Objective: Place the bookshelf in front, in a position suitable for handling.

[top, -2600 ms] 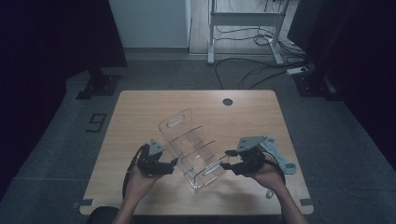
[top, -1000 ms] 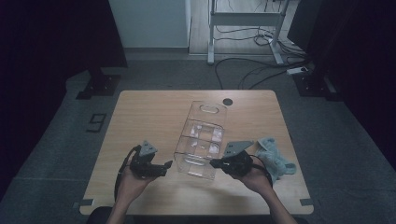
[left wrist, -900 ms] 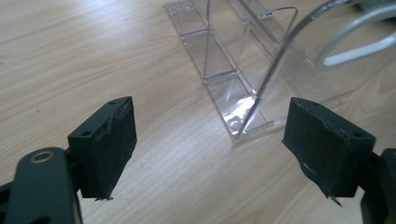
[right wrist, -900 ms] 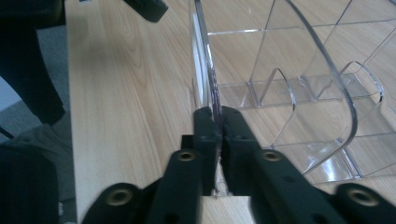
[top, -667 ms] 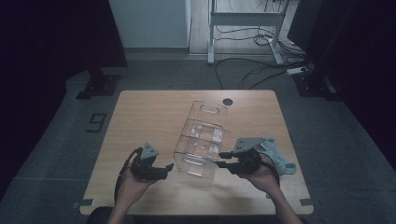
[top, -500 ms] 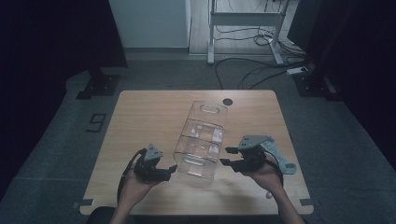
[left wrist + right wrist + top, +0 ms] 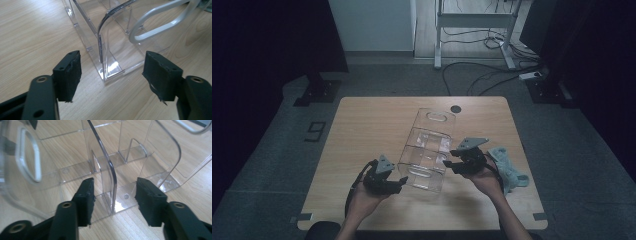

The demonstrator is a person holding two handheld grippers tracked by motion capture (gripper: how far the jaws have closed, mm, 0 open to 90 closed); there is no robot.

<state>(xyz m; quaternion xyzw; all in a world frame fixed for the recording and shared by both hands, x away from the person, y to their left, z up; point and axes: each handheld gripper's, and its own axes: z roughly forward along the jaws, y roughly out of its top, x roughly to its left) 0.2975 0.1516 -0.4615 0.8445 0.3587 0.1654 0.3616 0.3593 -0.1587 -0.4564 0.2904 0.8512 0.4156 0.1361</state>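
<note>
Since the earliest frame, the clear acrylic organizer (image 7: 428, 150) has gone from tipped up between the hands to lying flat along the middle of the tabletop (image 7: 362, 130), its handle-slot ends pointing toward and away from the person. Both hands have drawn slightly off it. The left hand-held gripper (image 7: 398, 184) sits just beside the near left corner, its jaws apart and just now closing a little, with nothing pressed between them; in the left gripper view the corner edge stands ahead of the pads (image 7: 71, 72), not touching. The right hand-held gripper (image 7: 451, 162) has its jaws apart too, narrowing slightly after a wide release, straddling a thin upright divider (image 7: 107, 177) without pressing on it, as far as the glare on the plastic lets one judge. The organizer looks light, rigid and slick, likely to skid on the wood and to crack or scratch under a hard pinch; the thin walls and dividers seem the best places to take hold, squarely and low. A grey-green cloth (image 7: 507, 167) lies just right of the right hand, near the table's right edge. Open wood lies to the left and far side for sliding.
</note>
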